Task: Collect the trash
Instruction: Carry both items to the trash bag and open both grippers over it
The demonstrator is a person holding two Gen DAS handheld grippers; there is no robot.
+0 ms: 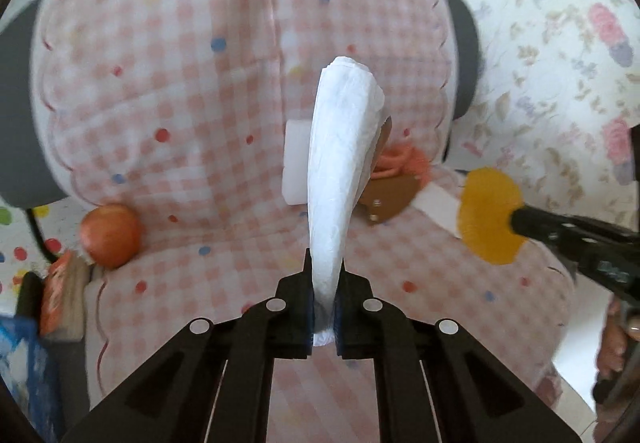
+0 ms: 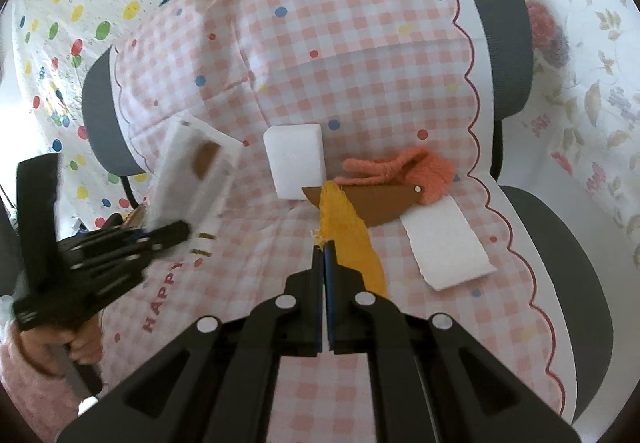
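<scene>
My left gripper (image 1: 325, 275) is shut on a white folded paper sheet (image 1: 340, 147), which stands up out of the jaws. In the right wrist view that gripper (image 2: 180, 233) holds the sheet (image 2: 192, 175) above the seat's left side. My right gripper (image 2: 324, 247) is shut on a frayed yellow cloth scrap (image 2: 352, 239); the left wrist view shows this gripper (image 1: 516, 221) and scrap (image 1: 490, 215) at the right. On the pink checked seat cover (image 2: 360, 43) lie a white foam block (image 2: 296, 159), orange yarn (image 2: 404, 171), a brown card piece (image 2: 380, 203) and a white paper strip (image 2: 448, 251).
An orange-red ball (image 1: 111, 234) rests at the seat's left edge beside an orange packet (image 1: 60, 291) and a blue bag (image 1: 20, 363). Grey chair arms (image 2: 508, 23) flank the cover. Dotted and floral sheets hang behind. A person's hand (image 2: 80, 347) grips the left tool.
</scene>
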